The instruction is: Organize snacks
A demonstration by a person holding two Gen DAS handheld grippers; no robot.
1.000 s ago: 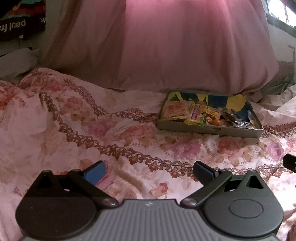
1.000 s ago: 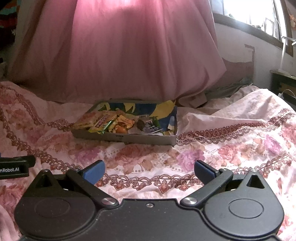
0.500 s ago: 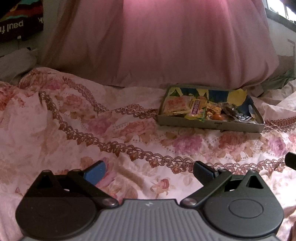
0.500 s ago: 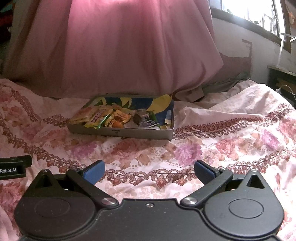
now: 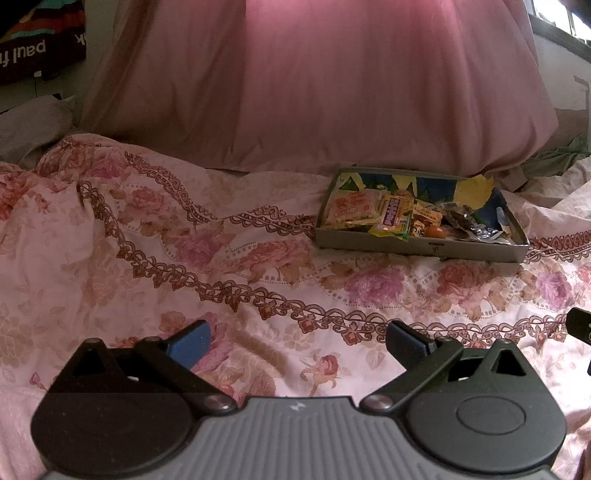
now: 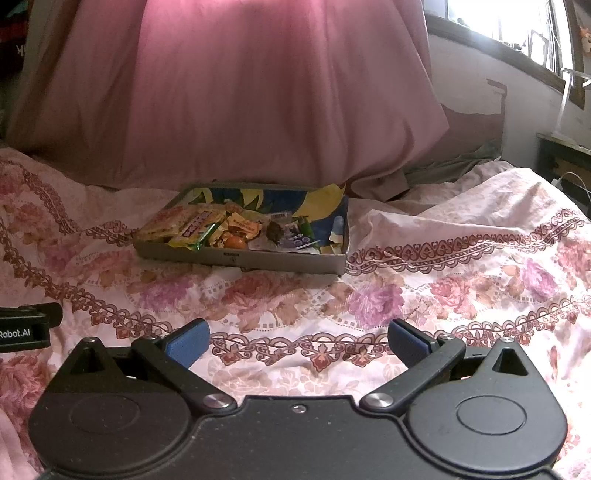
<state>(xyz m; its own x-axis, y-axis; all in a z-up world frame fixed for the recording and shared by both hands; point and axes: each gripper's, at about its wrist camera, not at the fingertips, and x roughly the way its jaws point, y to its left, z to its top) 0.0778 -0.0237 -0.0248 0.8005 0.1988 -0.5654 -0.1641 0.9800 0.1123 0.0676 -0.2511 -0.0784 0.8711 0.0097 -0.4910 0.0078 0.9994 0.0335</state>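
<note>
Left wrist view has my left gripper (image 5: 297,345) jaws spread and empty, the snack tray (image 5: 417,249) well ahead and rightward on the bed; right wrist view shows my right gripper (image 6: 298,341) likewise spread, tray (image 6: 258,260) ahead-left, its light, crinkly, slippery packets (image 6: 197,225) probably best pinched by an edge.

I'm over a floral pink bedspread (image 6: 424,295), a big pink quilt (image 6: 240,92) heaped behind it. Daylight pours through the window (image 6: 509,29) on my right, above a patchy wall (image 6: 476,92).
</note>
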